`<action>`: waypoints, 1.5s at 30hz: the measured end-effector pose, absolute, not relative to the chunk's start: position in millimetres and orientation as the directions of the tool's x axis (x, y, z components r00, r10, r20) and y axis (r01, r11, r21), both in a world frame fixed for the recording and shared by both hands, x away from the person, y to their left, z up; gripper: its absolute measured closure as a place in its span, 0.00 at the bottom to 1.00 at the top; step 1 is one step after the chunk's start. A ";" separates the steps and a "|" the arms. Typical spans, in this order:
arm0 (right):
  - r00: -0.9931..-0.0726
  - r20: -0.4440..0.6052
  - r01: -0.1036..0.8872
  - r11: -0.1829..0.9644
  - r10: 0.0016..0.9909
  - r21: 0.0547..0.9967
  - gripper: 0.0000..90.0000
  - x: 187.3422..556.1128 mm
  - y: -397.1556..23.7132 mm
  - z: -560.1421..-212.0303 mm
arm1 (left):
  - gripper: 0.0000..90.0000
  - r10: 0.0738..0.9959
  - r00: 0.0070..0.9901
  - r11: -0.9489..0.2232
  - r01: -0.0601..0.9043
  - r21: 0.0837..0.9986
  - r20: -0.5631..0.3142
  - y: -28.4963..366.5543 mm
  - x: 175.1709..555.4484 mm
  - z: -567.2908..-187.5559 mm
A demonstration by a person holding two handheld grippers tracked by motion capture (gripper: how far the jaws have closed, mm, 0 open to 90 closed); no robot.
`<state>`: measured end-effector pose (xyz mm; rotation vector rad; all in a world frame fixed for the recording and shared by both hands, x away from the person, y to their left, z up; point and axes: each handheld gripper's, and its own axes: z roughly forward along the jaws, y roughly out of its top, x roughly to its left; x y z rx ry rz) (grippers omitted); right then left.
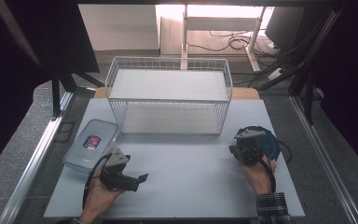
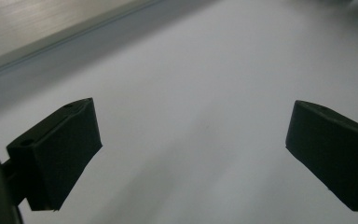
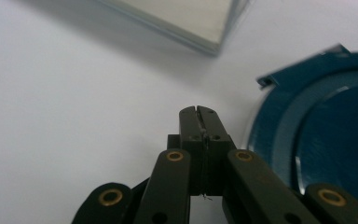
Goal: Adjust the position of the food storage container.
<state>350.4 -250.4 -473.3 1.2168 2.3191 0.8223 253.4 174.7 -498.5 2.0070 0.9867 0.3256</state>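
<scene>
My left gripper [image 1: 137,182] lies low over the white board near its front left, pointing right. Its jaws stand wide open over bare board [image 2: 193,126], nothing between them. My right gripper [image 1: 238,145] is at the right side of the board with its jaws pressed together and empty [image 3: 199,111]. It sits just left of a round dark blue lid [image 1: 271,144], whose rim [image 3: 279,121] lies close beside the jaw tips without touching them.
A white wire basket [image 1: 168,100] stands across the back of the board; a corner of its base [image 3: 182,18] lies ahead of the right gripper. A clear plastic box [image 1: 91,142] with a labelled lid rests at the left edge, behind the left gripper.
</scene>
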 end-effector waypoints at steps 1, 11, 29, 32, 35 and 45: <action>-0.552 -0.059 0.593 0.441 0.832 0.674 0.99 347.5 -249.4 -471.1 | 0.06 0.751 0.649 -0.319 0.523 0.791 -0.126 176.2 254.2 -495.7; -0.637 -0.025 0.531 0.463 0.770 0.710 0.96 322.6 -231.7 -469.0 | 0.88 0.857 0.513 -0.266 0.523 0.810 -0.049 224.6 276.8 -465.6; -0.682 -0.026 0.526 0.516 0.731 0.676 0.92 318.2 -224.6 -479.9 | 1.00 1.000 0.020 -0.024 0.670 0.742 0.014 365.1 281.9 -500.9; -0.688 -0.019 0.528 0.519 0.725 0.672 0.89 317.1 -223.4 -481.5 | 1.00 0.999 0.041 -0.021 0.709 0.705 -0.011 367.6 282.7 -510.0; -0.697 -0.006 0.528 0.519 0.717 0.672 0.82 315.7 -222.4 -483.4 | 1.00 0.998 0.047 -0.004 0.721 0.693 -0.043 365.9 279.7 -509.0; -0.693 0.013 0.532 0.499 0.721 0.684 0.62 314.6 -220.8 -487.2 | 1.00 0.973 0.174 -0.028 0.742 0.670 -0.152 334.9 255.3 -502.0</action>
